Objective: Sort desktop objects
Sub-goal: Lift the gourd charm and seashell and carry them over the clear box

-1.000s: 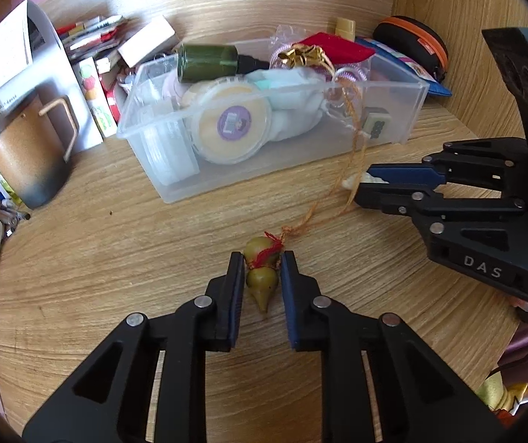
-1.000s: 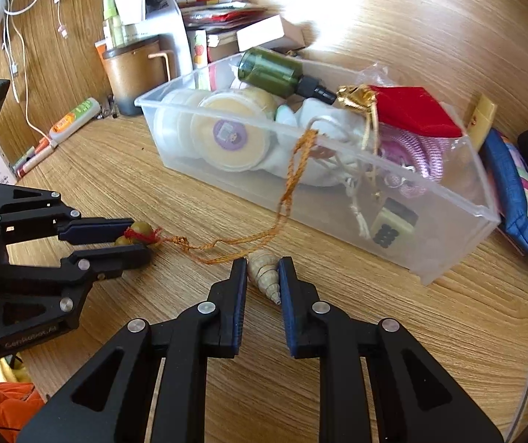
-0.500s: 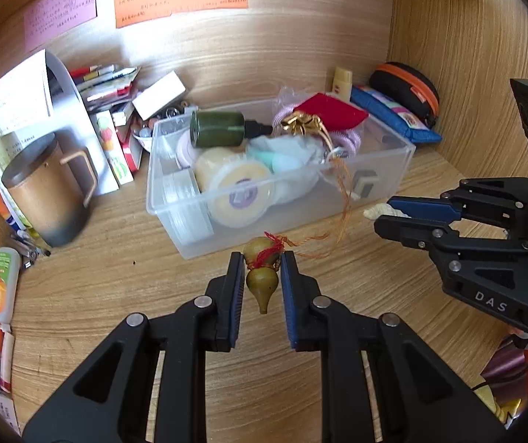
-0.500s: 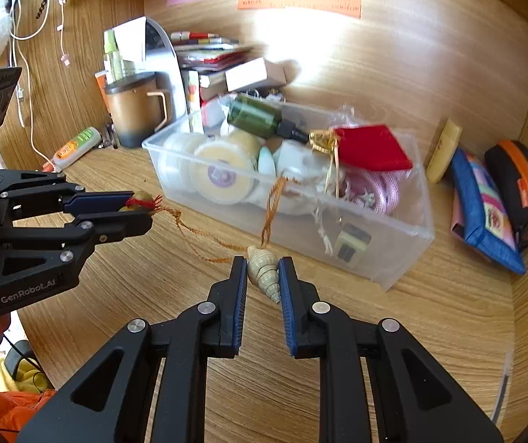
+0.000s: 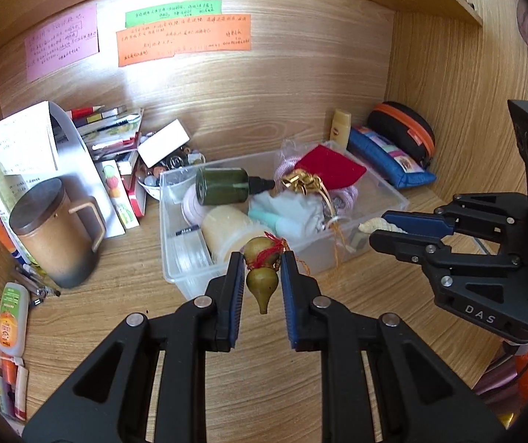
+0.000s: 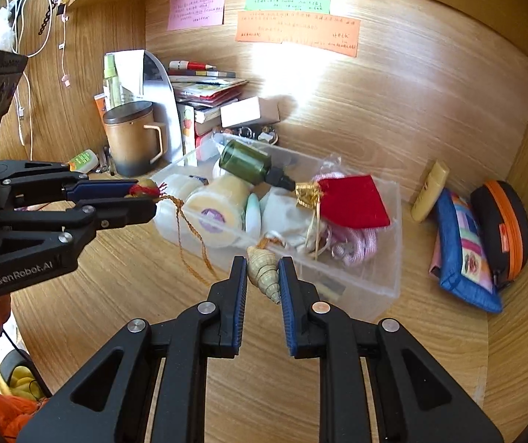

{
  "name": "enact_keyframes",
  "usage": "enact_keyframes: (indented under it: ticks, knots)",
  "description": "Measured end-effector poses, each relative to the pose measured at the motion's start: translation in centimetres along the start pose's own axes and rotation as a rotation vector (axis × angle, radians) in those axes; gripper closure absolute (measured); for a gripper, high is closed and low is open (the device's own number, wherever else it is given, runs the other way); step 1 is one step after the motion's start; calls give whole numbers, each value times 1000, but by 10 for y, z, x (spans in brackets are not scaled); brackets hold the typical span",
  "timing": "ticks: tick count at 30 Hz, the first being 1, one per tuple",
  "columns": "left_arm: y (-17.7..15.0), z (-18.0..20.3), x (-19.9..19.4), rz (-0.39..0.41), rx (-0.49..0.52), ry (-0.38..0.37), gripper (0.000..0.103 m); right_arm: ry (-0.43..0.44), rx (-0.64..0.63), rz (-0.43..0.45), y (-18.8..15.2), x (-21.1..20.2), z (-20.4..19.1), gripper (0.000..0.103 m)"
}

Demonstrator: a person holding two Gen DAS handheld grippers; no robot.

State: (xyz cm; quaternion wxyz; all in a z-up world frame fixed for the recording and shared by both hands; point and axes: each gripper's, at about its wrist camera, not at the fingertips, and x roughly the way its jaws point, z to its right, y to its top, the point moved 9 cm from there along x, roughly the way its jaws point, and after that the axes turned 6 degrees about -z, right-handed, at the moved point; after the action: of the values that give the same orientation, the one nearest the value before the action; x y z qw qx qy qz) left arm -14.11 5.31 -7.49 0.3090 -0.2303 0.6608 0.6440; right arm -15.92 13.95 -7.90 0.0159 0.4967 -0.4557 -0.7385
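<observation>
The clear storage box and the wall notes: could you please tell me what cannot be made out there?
- Sticky notes, both views: handwriting too small to read.
- Clear box, both views: lower contents buried under the green bottle and red pouch.
- Braided cord, left view: partly hidden behind the gourd charm.

wrist cams | angled down, close | share clear bin [image 5: 175,258]

Olive gourd charm [image 5: 261,272], ridged cream shell [image 6: 265,271], red pouch [image 6: 352,203].
</observation>
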Motion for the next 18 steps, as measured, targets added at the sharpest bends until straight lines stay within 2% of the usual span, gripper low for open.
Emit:
enact_keyframes:
  ticks: [9,18]
  knots:
    - [24,-16,6,15,-34,-38,84,7,1,-3,15,13,6,87]
    - [38,-13,26,-1,-8,-42,84,16,28,-18,20,32,19,87]
